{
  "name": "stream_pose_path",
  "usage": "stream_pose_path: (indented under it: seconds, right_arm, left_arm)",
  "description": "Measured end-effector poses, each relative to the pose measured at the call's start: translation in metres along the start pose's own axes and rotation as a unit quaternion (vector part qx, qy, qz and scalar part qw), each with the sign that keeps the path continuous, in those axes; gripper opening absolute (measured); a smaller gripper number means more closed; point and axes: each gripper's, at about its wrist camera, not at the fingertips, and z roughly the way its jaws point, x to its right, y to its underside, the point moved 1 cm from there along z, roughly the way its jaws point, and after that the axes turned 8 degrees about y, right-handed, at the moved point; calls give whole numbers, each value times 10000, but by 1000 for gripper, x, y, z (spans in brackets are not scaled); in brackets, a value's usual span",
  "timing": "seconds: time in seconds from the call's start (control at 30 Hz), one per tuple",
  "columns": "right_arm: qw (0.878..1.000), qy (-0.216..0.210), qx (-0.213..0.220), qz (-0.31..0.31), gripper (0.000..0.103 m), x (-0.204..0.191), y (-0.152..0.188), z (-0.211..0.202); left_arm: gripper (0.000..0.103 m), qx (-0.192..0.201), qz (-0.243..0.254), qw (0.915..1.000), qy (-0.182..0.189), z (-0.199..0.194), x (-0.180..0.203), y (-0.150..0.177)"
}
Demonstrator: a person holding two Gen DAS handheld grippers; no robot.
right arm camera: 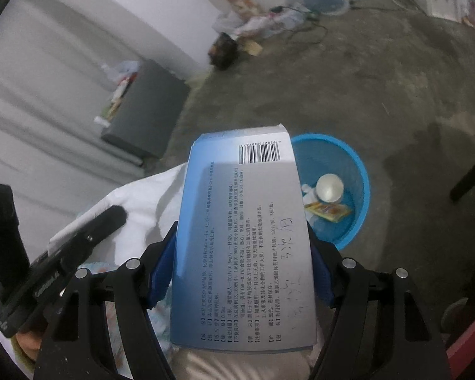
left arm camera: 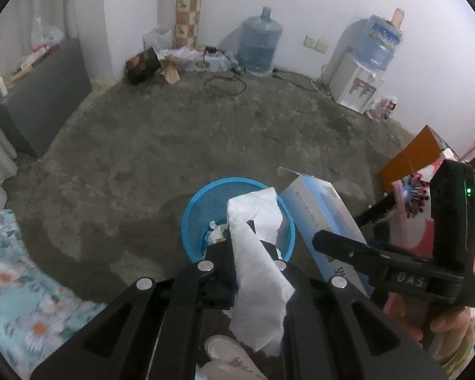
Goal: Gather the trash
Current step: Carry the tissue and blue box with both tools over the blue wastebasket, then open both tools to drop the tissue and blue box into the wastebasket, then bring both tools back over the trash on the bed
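White tissue [left arm camera: 256,253] fills the near foreground of the left wrist view, pinched between the fingers of the left gripper [left arm camera: 253,247] and draped down over them toward the lens. Tissue's upper edge hangs over the blue mesh basket [left arm camera: 193,218] on the concrete floor [left arm camera: 205,139]. Small scraps visible inside the basket [left arm camera: 213,231].

Right gripper [right arm camera: 242,272]: fingers clamped on both long sides of a blue-and-white medicine box [right arm camera: 240,221], blue pads [right arm camera: 161,272] pressed to its edges. Box held upright, printed back and barcode toward the camera, handwriting on the panel. From the right wrist view the box sits just left of the basket [right arm camera: 361,190], its right edge overlapping the rim. Inside: a white round lid or cup [right arm camera: 329,187] and a yellow-orange wrapper [right arm camera: 329,211].

Left view shows the same box [left arm camera: 319,209] just right of the basket, tilted, with the right gripper's body [left arm camera: 392,266] beside it. Right view shows the tissue [right arm camera: 139,202] to the box's left, near the left gripper's finger [right arm camera: 91,231].

Background: two water jugs [left arm camera: 260,44], one on a white dispenser [left arm camera: 354,82]; grey cabinet [left arm camera: 41,95] at left wall; litter pile [left arm camera: 180,57] at the tiled column; floral bedding [left arm camera: 12,278] lower left. Pale shoes [left arm camera: 228,357] below the left gripper.
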Motion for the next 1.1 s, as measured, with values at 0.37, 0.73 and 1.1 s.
stream_pose_path:
  seconds: [0.37, 0.73, 1.1]
  right_arm:
    - [9945, 812, -643, 133, 79, 32, -17, 93]
    - [9980, 608, -171, 0, 79, 16, 2, 43]
    - [9933, -143, 349, -1090, 81, -62, 38, -41]
  left_arm:
    - [47, -544, -850, 9949, 57, 75, -35, -13]
    - [63, 64, -471, 9988, 70, -11, -18, -17]
    - [78, 620, -130, 9980, -22, -154, 15, 25]
